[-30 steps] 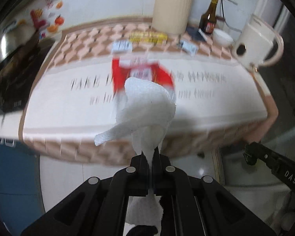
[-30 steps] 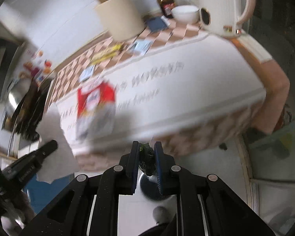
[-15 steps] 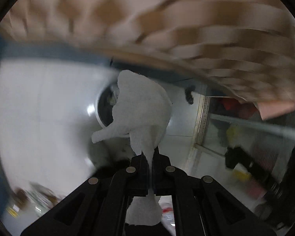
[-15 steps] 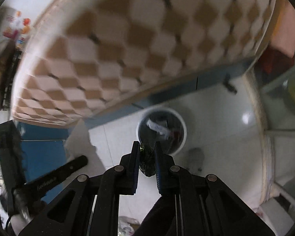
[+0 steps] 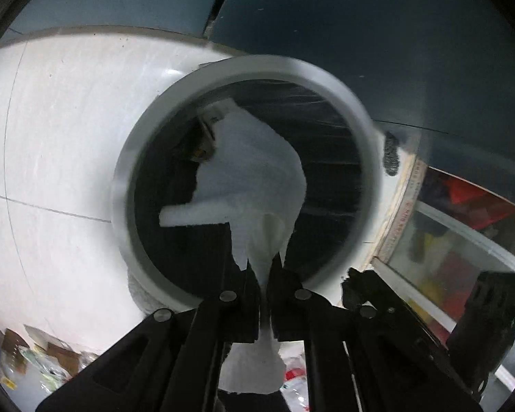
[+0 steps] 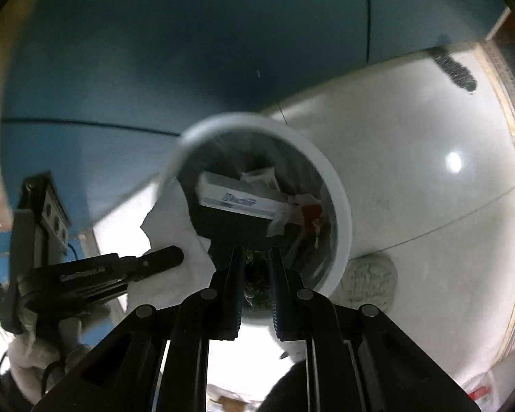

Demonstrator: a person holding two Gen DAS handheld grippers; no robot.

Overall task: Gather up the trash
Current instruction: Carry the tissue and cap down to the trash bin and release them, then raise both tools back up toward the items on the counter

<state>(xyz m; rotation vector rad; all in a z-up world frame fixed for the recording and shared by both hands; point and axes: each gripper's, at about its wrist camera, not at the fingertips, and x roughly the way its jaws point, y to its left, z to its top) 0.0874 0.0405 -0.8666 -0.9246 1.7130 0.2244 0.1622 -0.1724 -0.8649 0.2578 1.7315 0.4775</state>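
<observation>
1. This looked like a room in a home.
2. A round trash bin (image 6: 340, 206) stood on a shiny white tile floor (image 6: 429, 189).
3. Blue cupboard doors (image 6: 189, 51) rose just behind the bin.
4. Empty boxes (image 6: 240, 201) lay inside it.

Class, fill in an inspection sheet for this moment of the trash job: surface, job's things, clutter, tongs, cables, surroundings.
Surface: pale tiled floor.
Job's things: round bin holding a white box and wrappers; white tissue; dark green scrap.
Clutter: grey rag beside the bin; litter on the floor.
Tongs: left tongs opening, tissue between them, over the bin; right tongs gripping the scrap.
Cables: nothing seen.
Surroundings: blue cabinet behind the bin.
</observation>
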